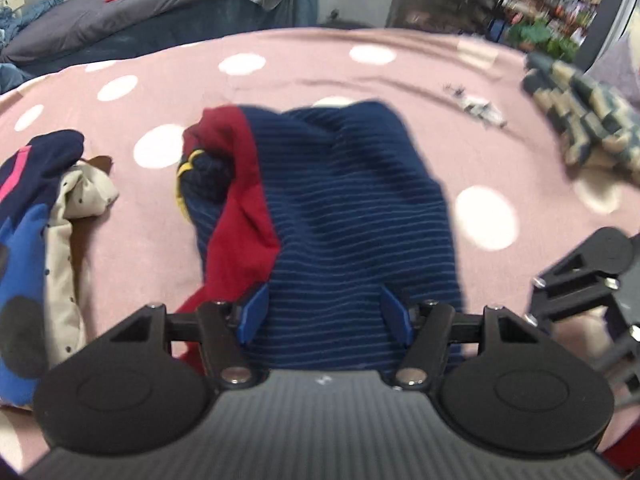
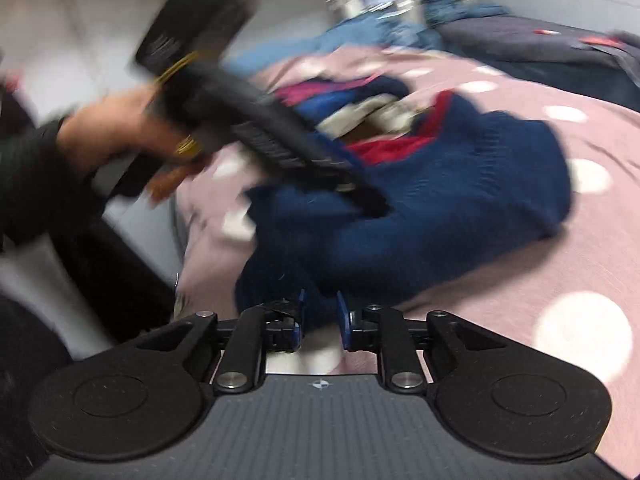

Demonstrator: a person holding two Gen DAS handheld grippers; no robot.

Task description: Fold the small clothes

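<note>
A navy striped garment (image 1: 344, 208) with a red part (image 1: 244, 216) lies spread on the pink polka-dot bedspread (image 1: 500, 168). My left gripper (image 1: 324, 314) points down over its near part. Its blue pads (image 1: 252, 316) stand wide apart, with the cloth flat between them and not pinched. The right wrist view is blurred. There the same garment (image 2: 460, 208) lies ahead, and its near hem reaches between the tips of my right gripper (image 2: 322, 312), whose narrow jaws close on it. A hand (image 2: 120, 136) holds the left gripper (image 2: 372, 204) down on the garment's top.
A heap of small clothes (image 1: 44, 216), navy, pink, blue and dotted beige, lies to the left. At the far right are a checked cloth (image 1: 580, 120) and a small grey item (image 1: 480, 110). A dark grey bed (image 1: 120, 12) stands behind. The bed's edge (image 2: 180, 248) drops off at the left.
</note>
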